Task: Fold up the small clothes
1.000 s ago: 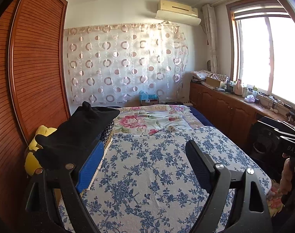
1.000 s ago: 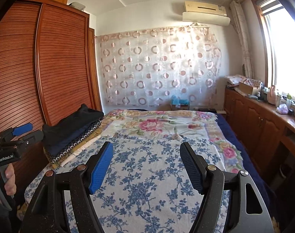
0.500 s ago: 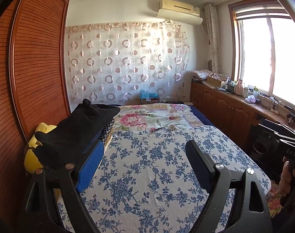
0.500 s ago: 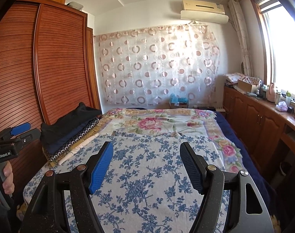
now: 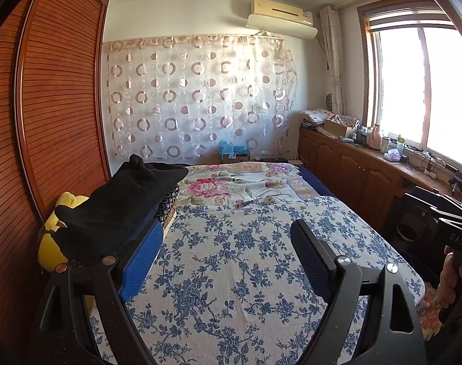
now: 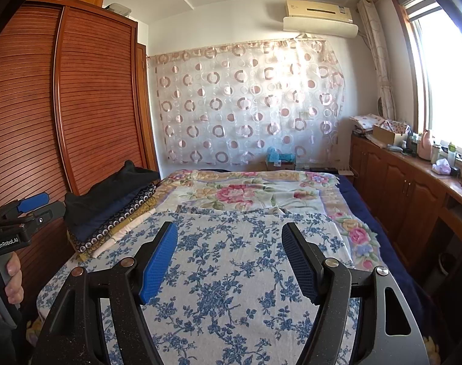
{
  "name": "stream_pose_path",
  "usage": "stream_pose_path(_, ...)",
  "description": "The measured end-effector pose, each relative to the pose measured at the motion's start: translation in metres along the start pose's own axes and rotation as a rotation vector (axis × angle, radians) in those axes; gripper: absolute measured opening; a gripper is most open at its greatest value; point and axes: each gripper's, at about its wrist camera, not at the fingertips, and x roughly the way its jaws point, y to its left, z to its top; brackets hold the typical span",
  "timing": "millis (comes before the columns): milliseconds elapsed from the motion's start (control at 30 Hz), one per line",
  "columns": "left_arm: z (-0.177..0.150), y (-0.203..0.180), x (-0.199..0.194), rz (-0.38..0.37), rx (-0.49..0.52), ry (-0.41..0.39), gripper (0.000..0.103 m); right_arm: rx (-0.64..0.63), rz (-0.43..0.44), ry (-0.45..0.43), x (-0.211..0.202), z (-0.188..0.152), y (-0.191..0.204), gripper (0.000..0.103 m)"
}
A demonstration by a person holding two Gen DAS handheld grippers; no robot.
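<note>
We hold the left claw (image 5: 227, 255) above the bed, and its two fingers, one with a blue pad (image 5: 141, 263) and one with a black pad (image 5: 310, 258), stand wide apart with nothing between them. We hold the right claw (image 6: 229, 258) in the same way, spread wide and empty, above the white cotton sheet with blue flower print (image 6: 231, 273) that covers the near part of the bed.

The stack of folded small clothes (image 6: 109, 210) lies at the left edge of the bed, beside the brown slatted wooden wardrobe (image 6: 78, 97). On top of the stack is a black garment (image 5: 121, 206); under it we see a dark blue piece, a dark piece with light dots and a yellowish one. In the left wrist view a yellow soft toy (image 5: 53, 237) sits just beside the stack, on the wardrobe side.

Further back the bed carries a cream blanket with pink roses (image 6: 246, 188). A sheer curtain with brown circles (image 5: 197, 97) hangs on the far wall.
</note>
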Motion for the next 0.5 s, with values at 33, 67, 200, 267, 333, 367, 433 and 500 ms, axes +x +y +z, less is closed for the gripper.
stream_pose_path(33,-0.0002,-0.0007,-0.0005,0.000,0.001,0.000,0.086,0.000,0.001,-0.001,-0.0003,-0.0001,-0.0012,0.073)
stream_pose_path(67,-0.0004,-0.0013,-0.0006,-0.001,0.001,0.000,0.086,0.001,0.001,-0.001,-0.0006,0.0001,-0.0023,0.073)
stream_pose_path(200,-0.0012,-0.0032,-0.0012,-0.002,0.002,-0.001,0.086,0.001,0.003,-0.001,-0.0013,-0.0011,-0.0043,0.073)
stream_pose_path(267,-0.0012,-0.0034,-0.0013,-0.001,0.001,-0.002,0.086,0.000,0.003,-0.001,-0.0016,-0.0013,-0.0051,0.073)
stream_pose_path(333,-0.0011,-0.0031,-0.0009,-0.001,0.001,-0.002,0.086,-0.001,0.003,-0.001,-0.0018,-0.0010,-0.0057,0.073)
stream_pose_path(367,-0.0009,-0.0038,-0.0013,-0.001,0.002,-0.002,0.086,-0.001,0.003,-0.001,-0.0018,-0.0008,-0.0061,0.073)
stream_pose_path(433,-0.0010,-0.0042,-0.0014,0.000,0.002,-0.002,0.086,-0.001,0.003,-0.003,-0.0030,-0.0018,-0.0068,0.073)
stream_pose_path(500,-0.0010,-0.0038,-0.0014,0.000,0.001,-0.003,0.086,-0.001,0.003,-0.005,-0.0039,-0.0012,-0.0085,0.073)
